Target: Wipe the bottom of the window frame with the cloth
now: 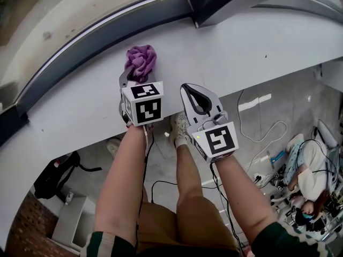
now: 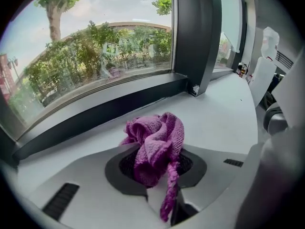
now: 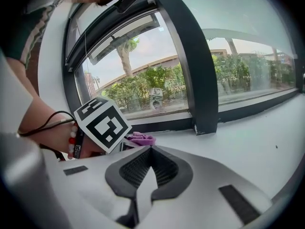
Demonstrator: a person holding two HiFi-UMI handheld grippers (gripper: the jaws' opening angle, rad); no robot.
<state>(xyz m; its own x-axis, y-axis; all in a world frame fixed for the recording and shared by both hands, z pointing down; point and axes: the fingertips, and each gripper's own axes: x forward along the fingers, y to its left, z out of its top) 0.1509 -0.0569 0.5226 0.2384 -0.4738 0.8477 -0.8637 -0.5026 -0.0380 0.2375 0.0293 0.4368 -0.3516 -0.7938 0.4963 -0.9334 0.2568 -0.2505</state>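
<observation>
Dark window frame (image 1: 107,33): we are seeing its bottom rail running along the far edge of the white sill (image 1: 252,47), from far left to right.
Left gripper (image 1: 130,78): we are clamping its jaws on the purple cloth (image 1: 141,62), which is bunching out past the tips.
Cloth: we are holding it over the sill, near the rail but apart from it. We are judging it light, soft and limp, best gripped on a thick fold.
Right gripper (image 1: 188,92): we are keeping it just right of the left one, jaws closed together on nothing.
</observation>
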